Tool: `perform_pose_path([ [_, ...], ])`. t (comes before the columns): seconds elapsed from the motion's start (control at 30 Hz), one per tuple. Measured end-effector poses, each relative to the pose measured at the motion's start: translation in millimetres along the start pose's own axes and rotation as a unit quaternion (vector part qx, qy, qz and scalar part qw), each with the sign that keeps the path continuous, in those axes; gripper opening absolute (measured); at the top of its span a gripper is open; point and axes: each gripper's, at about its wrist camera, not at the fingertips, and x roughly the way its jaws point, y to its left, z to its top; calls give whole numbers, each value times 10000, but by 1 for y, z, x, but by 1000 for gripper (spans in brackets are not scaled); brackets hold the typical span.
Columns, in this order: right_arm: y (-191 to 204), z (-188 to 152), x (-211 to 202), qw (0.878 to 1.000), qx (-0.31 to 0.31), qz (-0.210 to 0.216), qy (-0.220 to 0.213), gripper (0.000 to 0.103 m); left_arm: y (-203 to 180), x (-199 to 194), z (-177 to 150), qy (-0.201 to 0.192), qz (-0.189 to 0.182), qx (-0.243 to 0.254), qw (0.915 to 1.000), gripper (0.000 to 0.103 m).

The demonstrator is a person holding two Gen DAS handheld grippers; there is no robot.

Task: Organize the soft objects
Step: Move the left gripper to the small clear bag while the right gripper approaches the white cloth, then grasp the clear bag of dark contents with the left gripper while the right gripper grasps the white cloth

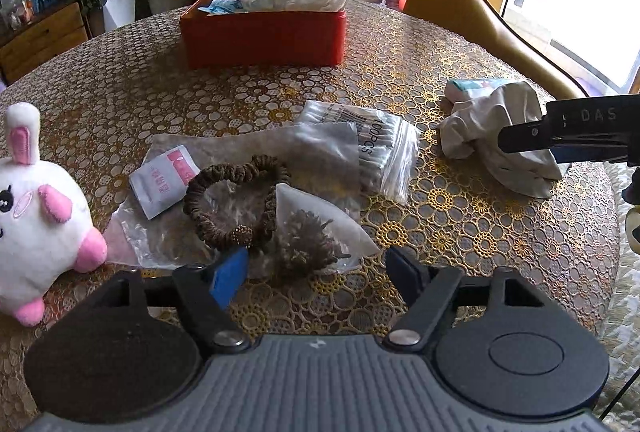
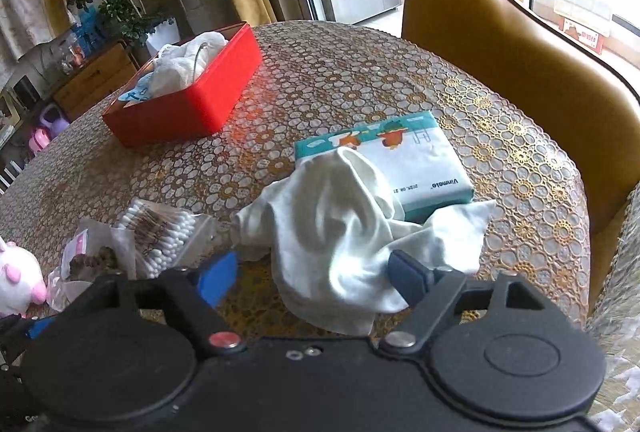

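We are holding the right gripper [image 2: 310, 278] open, with its jaws spread wide on either side of the near edge of the cloth [image 2: 340, 232]. One blue pad seems to be touching the cloth's right fold, but nothing is gripped yet. The cloth is lying crumpled near the right edge of the table [image 2: 340, 71], with its far part draped over the tissue pack [image 2: 420, 155].

We judge that the cloth is light, limp and not fragile. It will sag and trail when lifted, so we should pinch a thick bunched fold near its middle, not a thin corner. Because it is resting on the tissue pack, it may drag the pack a little.

We are holding the left gripper [image 1: 320, 272] open too, with nothing in it, just near the pile: a hair tie [image 1: 236, 199], clear bags [image 1: 320, 232] and a swab bag [image 1: 380, 151]. These are light and slippery. The plush toy [image 1: 36, 224] is sitting to the left, soft and bulky.

The red box [image 2: 192, 99] is standing at the far side and already holds white soft things. We think it is the likely place for the cloth.
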Motion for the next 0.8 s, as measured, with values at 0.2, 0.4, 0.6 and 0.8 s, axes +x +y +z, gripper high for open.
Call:
perform_pose_path([
  [0.2, -5, -3, 3, 9999, 115, -69, 33, 62, -1, 0, 2, -53, 22, -26, 10000, 49],
  [0.4, -9, -4, 0, 9997, 166, -149, -20, 44, 1, -4, 3, -115, -25, -84, 9999, 35],
  [0.6, -11, -7, -9, 9996, 167, -156, -194, 21, 3, -7, 5, -110, -5, -114, 9999, 25],
  [0.8, -10, -7, -26, 9988, 57, -116, -472, 7, 8, -12, 6, -142, -1, -176, 9997, 23],
])
